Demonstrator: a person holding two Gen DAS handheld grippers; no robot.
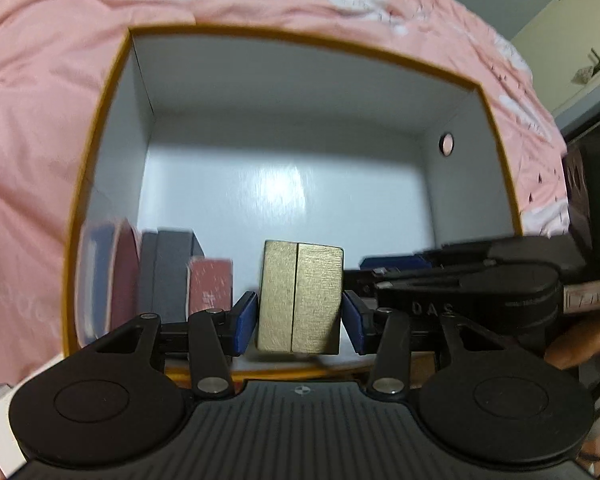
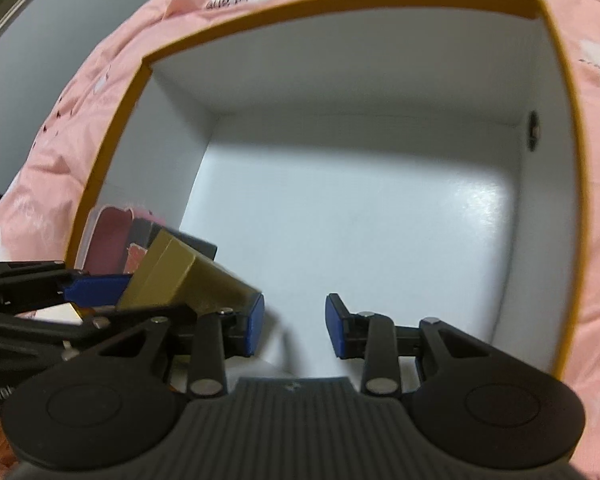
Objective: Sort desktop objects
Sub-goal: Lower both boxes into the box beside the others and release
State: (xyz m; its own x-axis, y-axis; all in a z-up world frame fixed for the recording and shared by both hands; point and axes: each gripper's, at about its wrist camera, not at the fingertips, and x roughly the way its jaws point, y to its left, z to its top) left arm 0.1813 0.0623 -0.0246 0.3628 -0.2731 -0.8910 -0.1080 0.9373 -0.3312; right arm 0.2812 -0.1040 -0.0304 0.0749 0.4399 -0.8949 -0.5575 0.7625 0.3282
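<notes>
Left wrist: orange-rimmed box (image 1: 100, 120) on pink bedspread (image 1: 40, 100), grey wall (image 1: 520, 0) behind.

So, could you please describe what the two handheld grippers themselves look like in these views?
Both the left gripper and the right gripper are matte black, with two round discs, slotted linkage arms with silver pivot pins, a ribbed centre plate bearing a small crosshair mark, and blue finger pads. The right gripper's side shows embossed "DAS" lettering. No sleeves show.
</notes>
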